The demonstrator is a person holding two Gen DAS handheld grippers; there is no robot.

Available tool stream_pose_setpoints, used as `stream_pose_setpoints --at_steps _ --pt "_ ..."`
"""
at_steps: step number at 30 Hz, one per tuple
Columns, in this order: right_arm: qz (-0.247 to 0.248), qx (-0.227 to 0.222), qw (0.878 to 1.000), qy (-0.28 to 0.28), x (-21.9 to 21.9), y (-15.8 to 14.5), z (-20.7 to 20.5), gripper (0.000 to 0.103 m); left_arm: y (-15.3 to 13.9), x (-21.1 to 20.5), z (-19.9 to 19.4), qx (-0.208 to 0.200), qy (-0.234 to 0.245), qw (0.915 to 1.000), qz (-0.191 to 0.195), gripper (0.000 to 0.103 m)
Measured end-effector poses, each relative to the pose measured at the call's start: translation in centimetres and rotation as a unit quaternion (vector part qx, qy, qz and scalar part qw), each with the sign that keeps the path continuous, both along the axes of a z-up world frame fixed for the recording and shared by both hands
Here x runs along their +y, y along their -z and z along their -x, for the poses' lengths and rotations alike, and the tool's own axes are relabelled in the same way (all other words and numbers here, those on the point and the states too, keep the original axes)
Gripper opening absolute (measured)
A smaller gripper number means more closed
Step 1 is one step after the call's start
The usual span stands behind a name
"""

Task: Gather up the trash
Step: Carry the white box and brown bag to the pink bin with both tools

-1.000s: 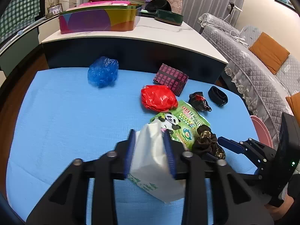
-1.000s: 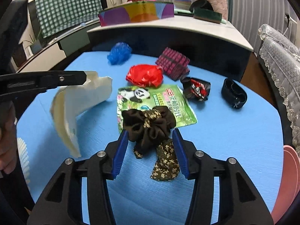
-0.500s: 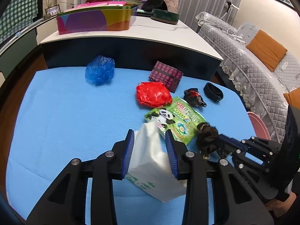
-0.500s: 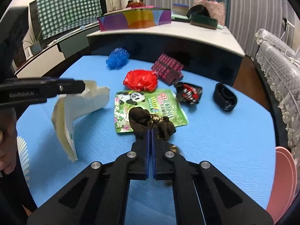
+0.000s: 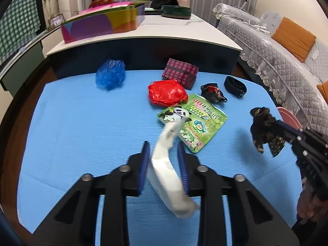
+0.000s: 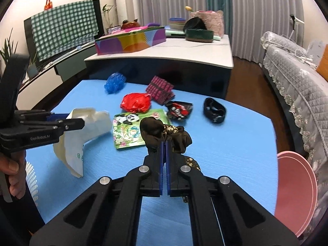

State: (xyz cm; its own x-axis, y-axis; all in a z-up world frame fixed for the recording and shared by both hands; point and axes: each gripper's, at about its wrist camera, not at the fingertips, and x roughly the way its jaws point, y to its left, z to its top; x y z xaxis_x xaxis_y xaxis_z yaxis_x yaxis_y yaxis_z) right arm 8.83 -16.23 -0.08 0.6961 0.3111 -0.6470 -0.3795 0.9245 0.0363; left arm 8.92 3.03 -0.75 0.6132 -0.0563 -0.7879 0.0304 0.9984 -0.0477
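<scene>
Right wrist view: the right gripper (image 6: pixel 164 143), pads pinching a brown fabric scrap (image 6: pixel 166 133) above the blue table (image 6: pixel 235 143), is nearer the pink bin (image 6: pixel 295 192) at its right, while the left gripper (image 5: pixel 164 160), just closing, clamps a white bag (image 5: pixel 168 164).

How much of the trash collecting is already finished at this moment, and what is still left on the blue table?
No piece is seen put away yet. In hand: the left gripper holds a white paper bag, the right gripper a brown patterned cloth. Left: blue bag, red bag, patterned box, green panda packet, black-red wrapper, black band.
</scene>
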Motion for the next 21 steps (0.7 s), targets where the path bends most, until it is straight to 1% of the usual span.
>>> stream_pose_setpoints --at_steps 7,14,17,21 --pt "-0.017 -0.018 0.999 0.034 -2.5 -1.2 0.9 0.003 -0.8 -1.5 0.5 -0.026 0.011 0.9994 -0.022 0.02" --pt "-0.029 -0.04 0.997 0.067 -5.0 -2.4 2.0 0.003 -2.5 -2.8 1.3 -0.075 0.027 0.9967 -0.014 0.02" --pt "-0.035 -0.046 0.995 0.082 -6.2 -2.8 2.4 0.003 -3.2 -3.4 1.6 -0.099 0.034 0.9945 -0.001 0.02" --pt "-0.039 -0.053 0.993 0.097 -7.5 -3.3 2.8 0.003 -4.2 -4.7 2.1 -0.133 0.047 0.99 0.003 0.02"
